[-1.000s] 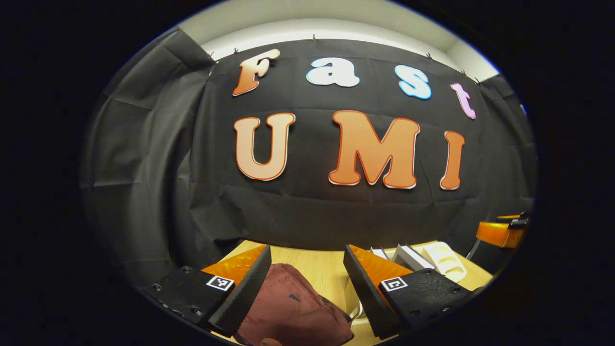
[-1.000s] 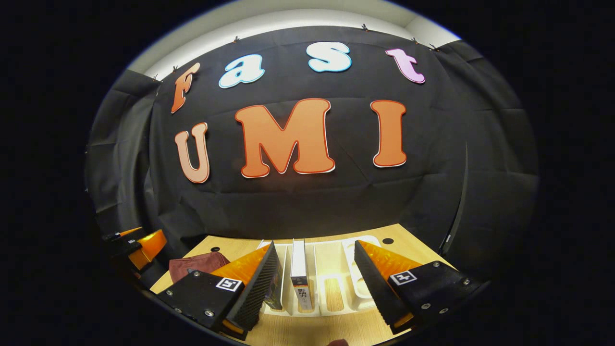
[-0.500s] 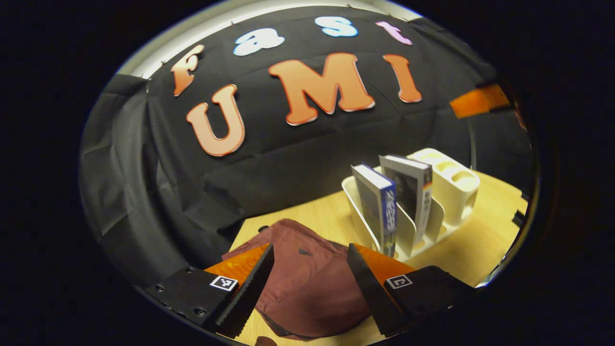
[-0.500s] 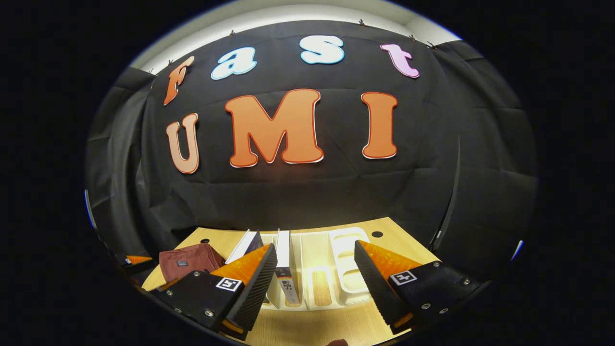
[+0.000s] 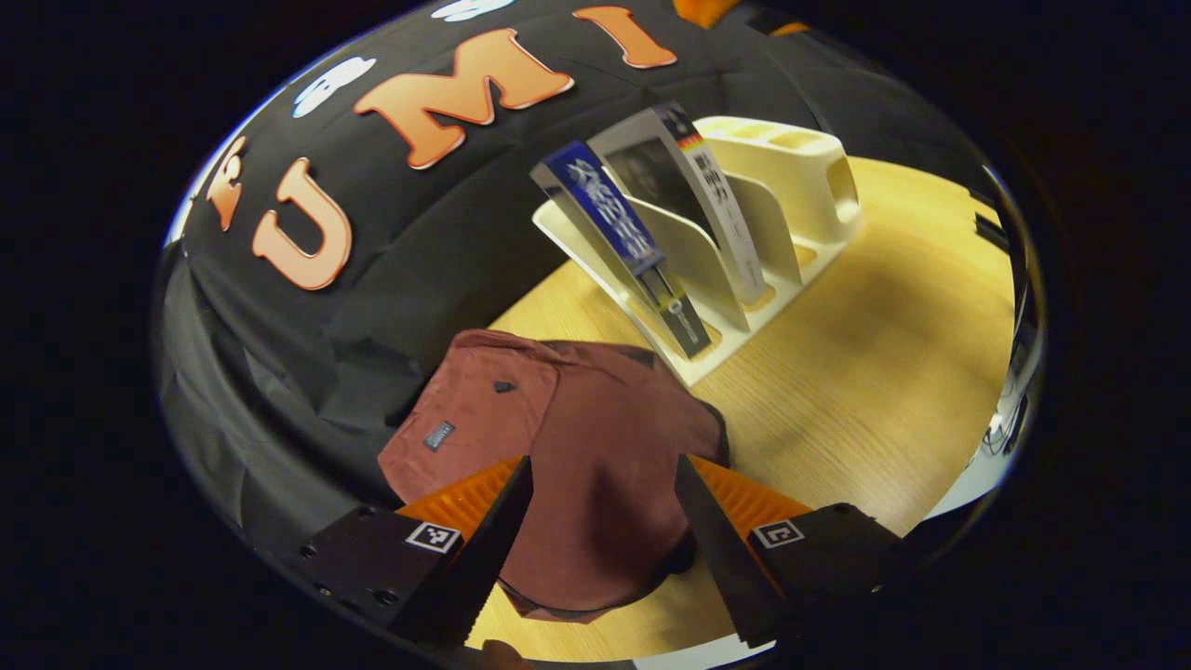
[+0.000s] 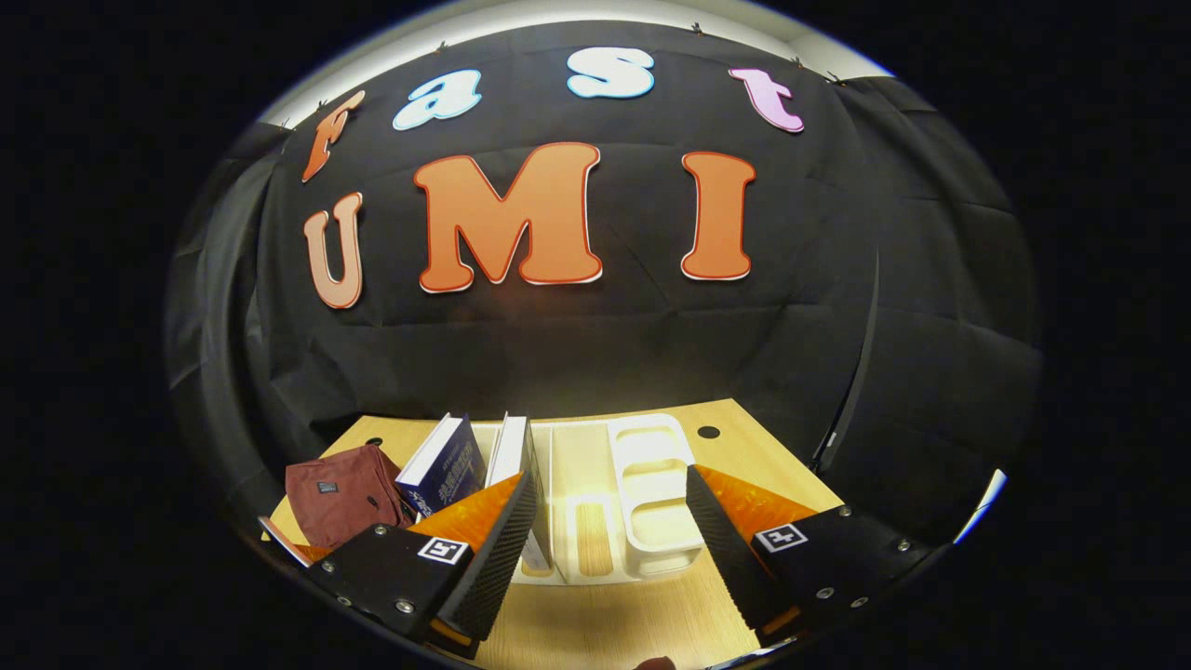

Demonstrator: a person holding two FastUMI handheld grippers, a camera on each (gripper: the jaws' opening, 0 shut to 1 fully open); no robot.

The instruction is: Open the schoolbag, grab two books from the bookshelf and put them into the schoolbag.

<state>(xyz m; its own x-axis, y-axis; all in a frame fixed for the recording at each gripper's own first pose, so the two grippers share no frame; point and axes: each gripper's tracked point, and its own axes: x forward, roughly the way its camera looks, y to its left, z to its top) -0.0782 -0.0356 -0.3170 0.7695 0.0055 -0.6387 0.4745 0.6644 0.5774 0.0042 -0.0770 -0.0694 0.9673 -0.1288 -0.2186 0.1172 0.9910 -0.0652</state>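
A maroon schoolbag (image 5: 558,437) lies flat on the wooden table (image 5: 865,372), its zip shut as far as I can see. My left gripper (image 5: 600,549) hangs open right above its near part, touching nothing. Behind the bag a cream bookshelf (image 5: 772,186) holds a blue book (image 5: 614,233) and a grey-white book (image 5: 689,186), both leaning. In the right gripper view, the schoolbag (image 6: 340,493) sits at the left, the blue book (image 6: 447,465) and the other book (image 6: 514,447) stand in the bookshelf (image 6: 651,493). My right gripper (image 6: 609,549) is open in front of the shelf.
The black cloth wall (image 6: 595,335) closes the far side of the table just behind the shelf and the bag. Bare tabletop lies to the right of the shelf in the left gripper view. Two small round holes (image 6: 708,432) mark the table's far edge.
My left gripper has tipped down and rolled, bringing the bag and the shelf into fuller view below it. The right gripper has risen or tilted slightly, showing more of the table. Both stay open.
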